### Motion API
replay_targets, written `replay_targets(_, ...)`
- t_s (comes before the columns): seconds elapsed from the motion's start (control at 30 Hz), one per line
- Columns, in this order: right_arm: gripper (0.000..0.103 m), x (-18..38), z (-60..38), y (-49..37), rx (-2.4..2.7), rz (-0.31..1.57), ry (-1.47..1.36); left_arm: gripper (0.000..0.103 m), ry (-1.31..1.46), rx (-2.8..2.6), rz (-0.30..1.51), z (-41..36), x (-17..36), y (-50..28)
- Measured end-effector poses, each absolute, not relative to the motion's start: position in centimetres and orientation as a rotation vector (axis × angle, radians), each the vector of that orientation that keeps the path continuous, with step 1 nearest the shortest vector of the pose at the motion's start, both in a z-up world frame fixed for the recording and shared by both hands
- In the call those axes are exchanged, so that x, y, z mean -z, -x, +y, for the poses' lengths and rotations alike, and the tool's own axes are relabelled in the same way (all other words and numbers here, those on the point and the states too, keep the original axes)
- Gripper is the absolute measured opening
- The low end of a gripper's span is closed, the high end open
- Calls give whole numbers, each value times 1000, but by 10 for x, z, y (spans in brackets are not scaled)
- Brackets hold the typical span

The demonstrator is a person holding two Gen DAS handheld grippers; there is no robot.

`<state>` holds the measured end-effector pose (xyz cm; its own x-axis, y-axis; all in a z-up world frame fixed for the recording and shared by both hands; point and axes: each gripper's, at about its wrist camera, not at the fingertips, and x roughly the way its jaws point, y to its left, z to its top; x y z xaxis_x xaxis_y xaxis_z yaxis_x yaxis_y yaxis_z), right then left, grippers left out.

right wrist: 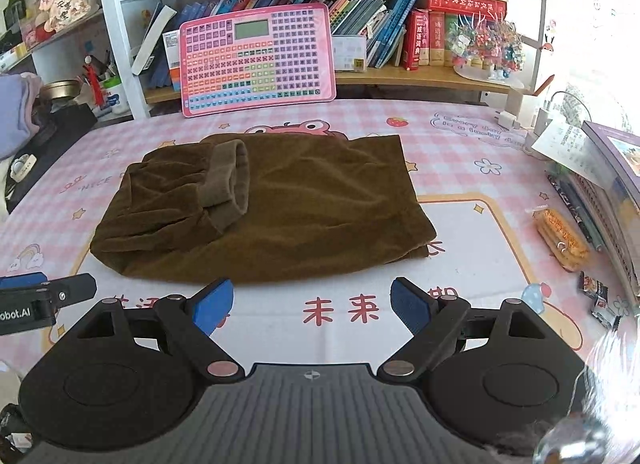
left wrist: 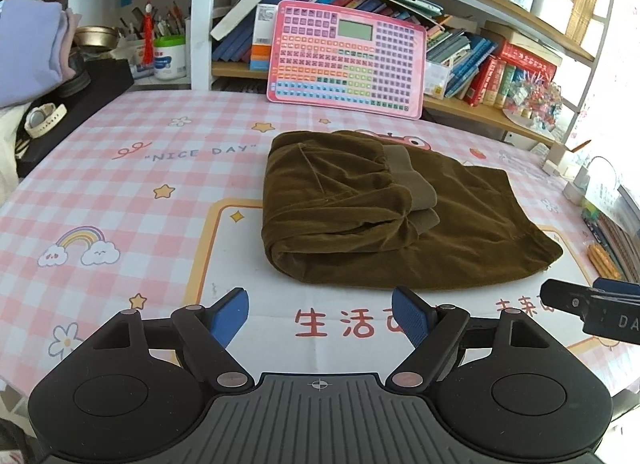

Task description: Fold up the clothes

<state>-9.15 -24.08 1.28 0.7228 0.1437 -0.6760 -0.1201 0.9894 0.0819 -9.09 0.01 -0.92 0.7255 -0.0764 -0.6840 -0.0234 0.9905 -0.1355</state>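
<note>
A brown corduroy garment (left wrist: 392, 220) lies folded on the pink checked table mat (left wrist: 120, 192), its ribbed cuffs (left wrist: 416, 192) turned onto its top. It also shows in the right wrist view (right wrist: 280, 208), with the cuffs (right wrist: 228, 180) on its left part. My left gripper (left wrist: 320, 316) is open and empty, just short of the garment's near edge. My right gripper (right wrist: 312, 304) is open and empty, also just short of the near edge. Each gripper shows at the edge of the other's view: the right one (left wrist: 592, 304), the left one (right wrist: 44, 296).
A pink keyboard toy (left wrist: 344, 60) leans against the bookshelf at the back. A black box with a white watch (left wrist: 44, 120) sits at the left. Books (right wrist: 612, 184), a snack pack (right wrist: 560, 236) and small wrappers (right wrist: 596, 296) lie at the right.
</note>
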Motion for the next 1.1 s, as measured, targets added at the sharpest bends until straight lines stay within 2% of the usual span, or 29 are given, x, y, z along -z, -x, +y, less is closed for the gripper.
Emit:
replay_targets(0.37, 86, -8, -263, 76, -198, 751, -27, 84, 145, -47, 762, -23, 9, 82)
replay_targets(1.1, 88, 19, -366, -14, -450, 842, -17, 84, 168, -330, 860, -142, 24, 61)
